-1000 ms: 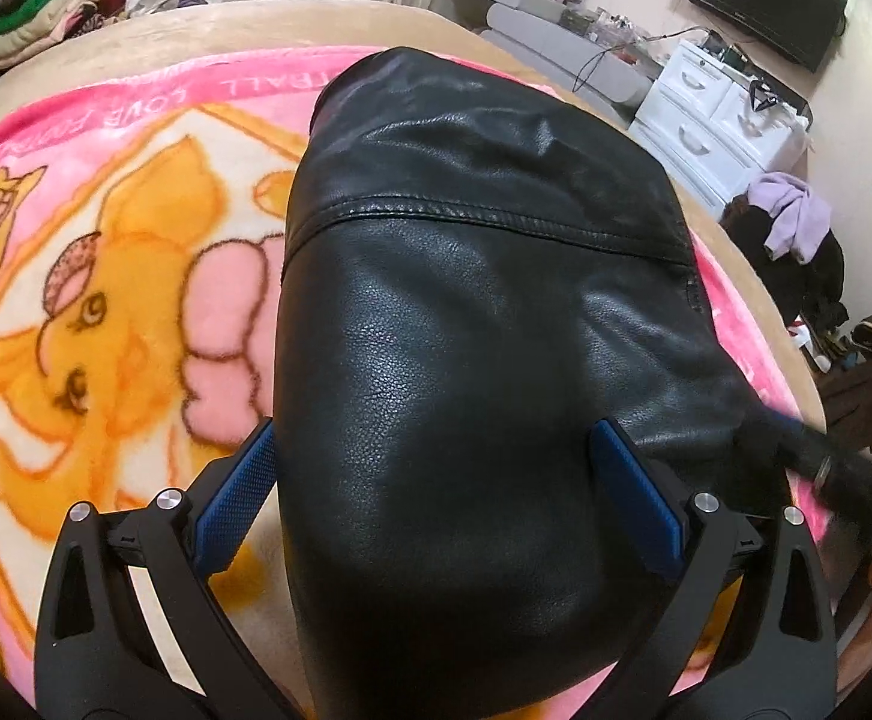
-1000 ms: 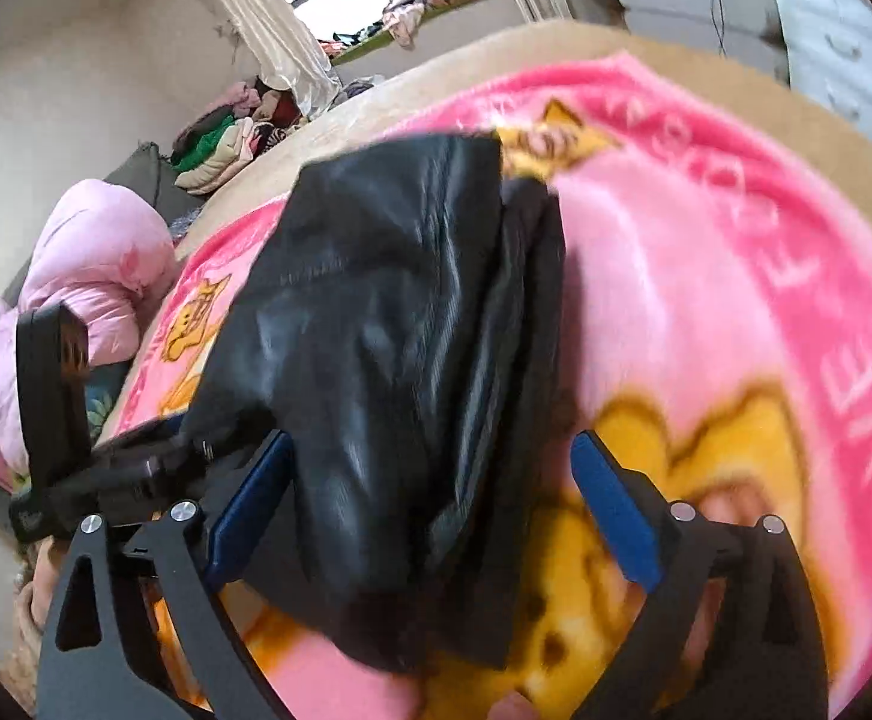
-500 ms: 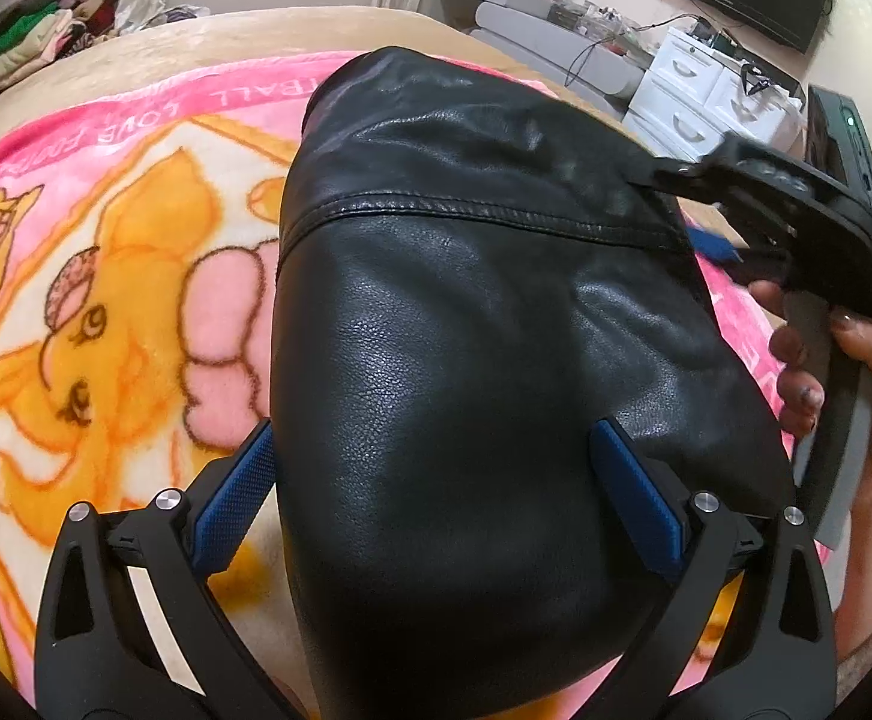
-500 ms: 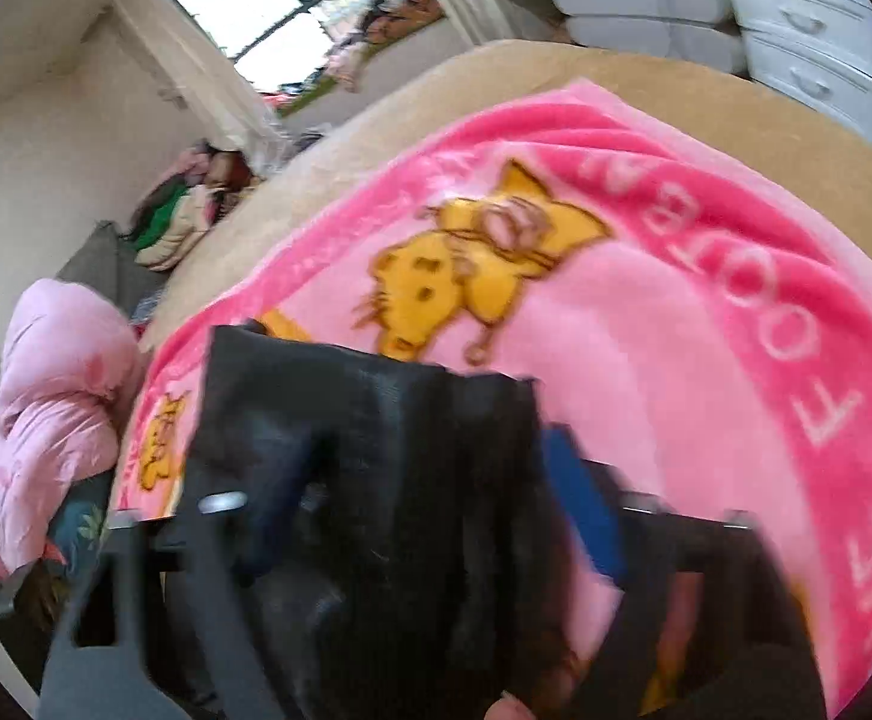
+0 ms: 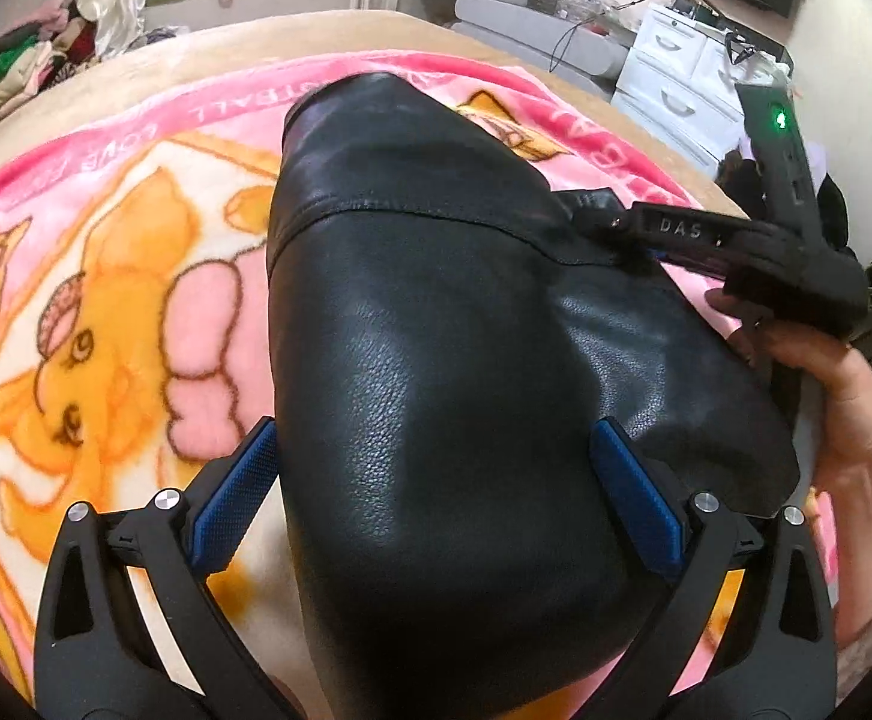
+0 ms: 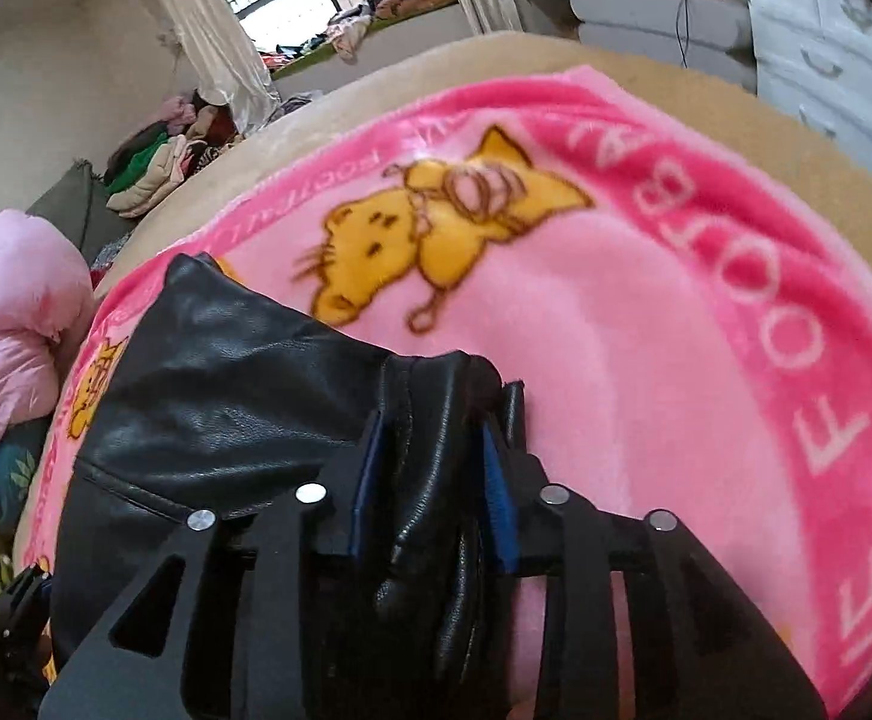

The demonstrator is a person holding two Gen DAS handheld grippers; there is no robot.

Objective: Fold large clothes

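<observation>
A black leather garment [image 5: 436, 360] lies folded on the pink cartoon blanket [image 5: 105, 300] spread over the bed. The left gripper [image 5: 436, 480] stands wide, its blue pads [image 5: 231, 480] flanking the garment's near end without pinching it. The right gripper [image 6: 429, 480] is clamped narrow on the garment's bunched right edge [image 6: 429, 420]. Bare pink blanket stretches right of that edge to the beige border [image 6: 736, 138].
</observation>
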